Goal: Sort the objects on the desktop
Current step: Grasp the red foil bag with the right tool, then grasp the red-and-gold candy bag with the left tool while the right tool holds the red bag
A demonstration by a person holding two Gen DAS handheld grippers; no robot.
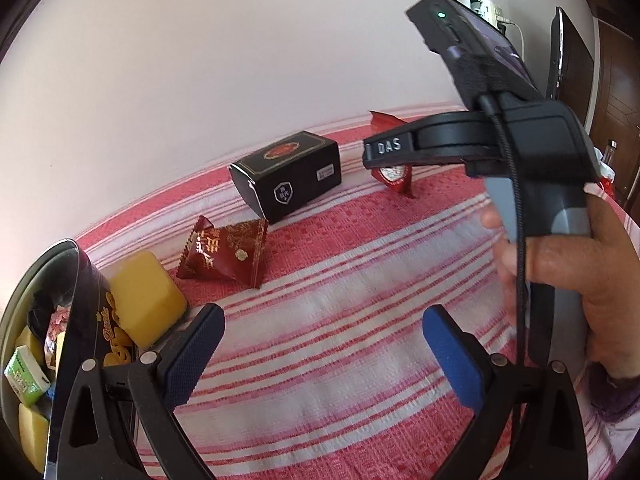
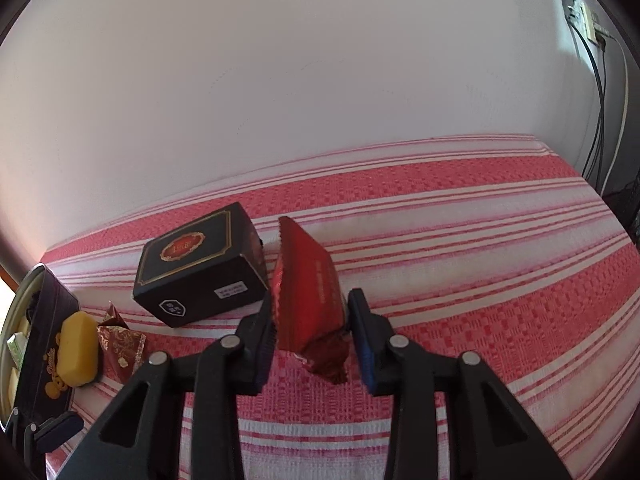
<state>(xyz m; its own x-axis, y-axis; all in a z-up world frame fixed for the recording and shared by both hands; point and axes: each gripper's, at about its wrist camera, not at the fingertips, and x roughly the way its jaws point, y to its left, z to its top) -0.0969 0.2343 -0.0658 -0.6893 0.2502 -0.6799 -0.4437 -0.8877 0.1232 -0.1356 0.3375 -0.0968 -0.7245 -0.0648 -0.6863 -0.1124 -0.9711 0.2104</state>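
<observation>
Picking up the red packet (image 2: 310,300).
My right jaws pinch it; left jaws stand spread, empty (next, carry it to the tin (image 1: 86,280), I judge).

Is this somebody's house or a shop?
Probably a room at home: a red-and-white striped cloth covers the table, snack packets lie on it, and cables run down the wall from a socket.

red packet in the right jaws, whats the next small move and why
Probably lift it straight up off the striped cloth. The right gripper has its pads against both sides of the red packet, which stands close beside the black box, so a clean rise avoids nudging that box. The tin at the far left already holds sorted items, so it likely goes there next.
</observation>
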